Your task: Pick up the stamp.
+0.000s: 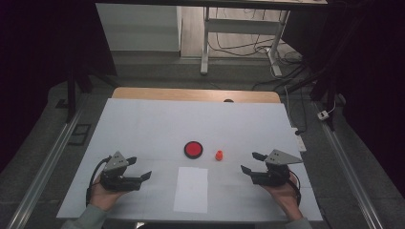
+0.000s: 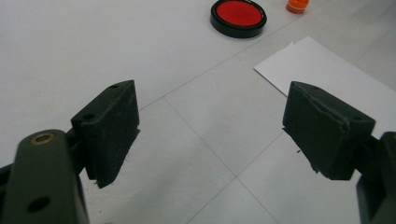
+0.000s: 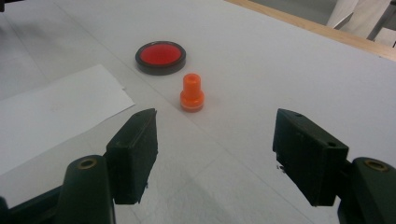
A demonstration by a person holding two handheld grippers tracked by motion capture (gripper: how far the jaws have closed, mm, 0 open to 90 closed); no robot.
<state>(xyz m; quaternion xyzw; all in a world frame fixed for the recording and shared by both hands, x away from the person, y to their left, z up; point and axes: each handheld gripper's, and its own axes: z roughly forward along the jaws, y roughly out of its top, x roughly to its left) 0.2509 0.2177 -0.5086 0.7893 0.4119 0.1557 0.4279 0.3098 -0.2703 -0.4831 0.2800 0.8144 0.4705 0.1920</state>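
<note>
Dim room with dark curtains and desk legs beyond surrounds a white-covered surface (image 1: 143, 124) carrying a round black-rimmed red ink pad (image 1: 193, 149), a small upright orange plastic stamp (image 1: 219, 155) just beside it, and a white paper sheet (image 1: 191, 189). The stamp stands ahead and slightly left of the right gripper (image 1: 253, 163), likely nearer than the left gripper (image 1: 139, 168); both have fingers spread, holding nothing.

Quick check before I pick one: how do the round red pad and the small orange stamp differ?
The red pad is a flat, wide disc with a black rim; the orange stamp is a narrow, upright knob, all orange with a flared base. The pad is much broader, the stamp taller. In the high view the pad lies nearer the left gripper, the stamp nearer the right gripper. Both rest on the white table cover, apart and ungripped.
</note>
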